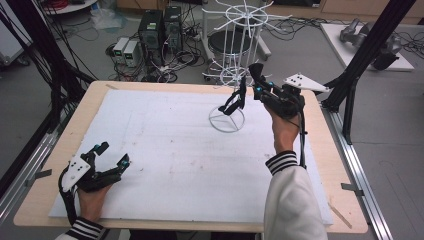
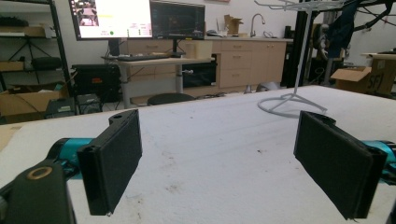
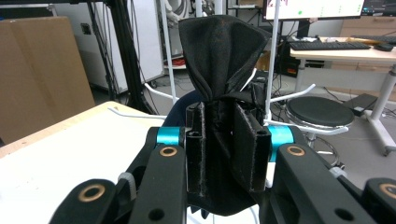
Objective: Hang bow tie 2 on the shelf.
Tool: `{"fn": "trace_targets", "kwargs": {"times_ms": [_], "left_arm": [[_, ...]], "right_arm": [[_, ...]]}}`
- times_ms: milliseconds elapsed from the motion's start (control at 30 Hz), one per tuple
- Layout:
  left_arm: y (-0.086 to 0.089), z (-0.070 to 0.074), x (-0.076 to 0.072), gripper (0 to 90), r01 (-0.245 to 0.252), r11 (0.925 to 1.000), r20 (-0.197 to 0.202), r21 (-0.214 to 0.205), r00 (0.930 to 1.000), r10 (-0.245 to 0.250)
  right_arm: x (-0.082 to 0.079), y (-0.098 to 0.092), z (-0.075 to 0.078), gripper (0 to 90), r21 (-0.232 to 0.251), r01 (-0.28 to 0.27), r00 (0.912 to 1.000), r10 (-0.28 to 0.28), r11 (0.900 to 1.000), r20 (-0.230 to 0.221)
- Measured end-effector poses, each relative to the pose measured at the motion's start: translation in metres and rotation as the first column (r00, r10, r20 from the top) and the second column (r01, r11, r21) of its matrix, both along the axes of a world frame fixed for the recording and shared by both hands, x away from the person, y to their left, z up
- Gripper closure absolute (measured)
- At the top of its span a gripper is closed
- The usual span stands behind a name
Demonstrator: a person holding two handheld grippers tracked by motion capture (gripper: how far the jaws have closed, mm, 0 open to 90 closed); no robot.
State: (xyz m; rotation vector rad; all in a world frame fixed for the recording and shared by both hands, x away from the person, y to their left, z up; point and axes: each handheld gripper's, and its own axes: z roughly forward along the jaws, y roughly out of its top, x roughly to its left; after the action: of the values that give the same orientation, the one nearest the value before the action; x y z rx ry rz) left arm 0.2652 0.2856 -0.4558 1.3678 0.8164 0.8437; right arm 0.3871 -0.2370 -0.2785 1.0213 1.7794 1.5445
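My right gripper is shut on a black cloth and holds it above the table's far right part, beside a white wire rack. In the right gripper view the cloth bunches up above the pads of my right gripper and hangs out below them. The rack's ring base stands on the white mat just under the cloth. At the table's near left corner my left gripper rests low and open. Nothing is between the wide-apart pads of the left gripper.
A white mat covers the wooden table. Black frame posts stand at the right edge. Computers and cables lie on the floor beyond the far edge. Something dark blue hangs behind the jaws by the rack's poles.
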Motion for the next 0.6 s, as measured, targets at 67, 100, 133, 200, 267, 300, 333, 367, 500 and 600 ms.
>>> {"fn": "trace_targets", "kwargs": {"times_ms": [67,100,133,200,267,300,333,367,500,600], "left_arm": [[0.0,0.0,0.0,15.6,0.0,1.0,0.0,0.0,1.0,0.0],[0.0,0.0,0.0,15.6,0.0,1.0,-0.001,0.001,1.0,0.0],[0.0,0.0,0.0,15.6,0.0,1.0,0.0,0.0,1.0,0.0],[0.0,0.0,0.0,15.6,0.0,1.0,-0.001,0.0,1.0,0.0],[0.0,0.0,0.0,15.6,0.0,1.0,-0.001,0.0,1.0,0.0],[0.0,0.0,0.0,15.6,0.0,1.0,-0.001,0.0,1.0,0.0],[0.0,0.0,0.0,15.6,0.0,1.0,-0.001,0.0,1.0,0.0],[0.0,0.0,0.0,15.6,0.0,1.0,-0.001,0.0,1.0,0.0],[0.0,0.0,0.0,15.6,0.0,1.0,0.0,0.0,1.0,0.0],[0.0,0.0,0.0,15.6,0.0,1.0,0.0,0.0,1.0,0.0]], "right_arm": [[0.002,0.001,-0.001,75.1,0.004,-0.001,1.0,0.001,1.0,-0.003],[0.002,0.001,-0.001,75.1,0.008,-0.001,1.0,0.001,1.0,-0.005],[0.003,0.002,-0.001,75.1,0.006,-0.001,1.0,0.001,1.0,-0.009],[0.004,0.004,-0.001,75.1,0.009,-0.008,0.9999,0.008,0.9999,-0.011],[0.005,0.006,-0.001,75.1,0.006,-0.012,0.9999,0.013,0.9999,-0.01],[0.006,0.008,-0.001,75.1,0.007,-0.014,0.9998,0.014,0.9999,-0.011],[0.007,0.009,-0.001,75.1,0.008,-0.016,0.9998,0.016,0.9998,-0.01],[0.007,0.009,-0.001,75.1,0.008,-0.018,0.9997,0.018,0.9998,-0.014],[0.009,0.011,-0.002,75.0,0.0,-0.018,0.9996,0.018,0.9998,-0.02],[0.01,0.011,-0.003,74.9,0.001,-0.017,0.9996,0.017,0.9999,-0.022]]}}
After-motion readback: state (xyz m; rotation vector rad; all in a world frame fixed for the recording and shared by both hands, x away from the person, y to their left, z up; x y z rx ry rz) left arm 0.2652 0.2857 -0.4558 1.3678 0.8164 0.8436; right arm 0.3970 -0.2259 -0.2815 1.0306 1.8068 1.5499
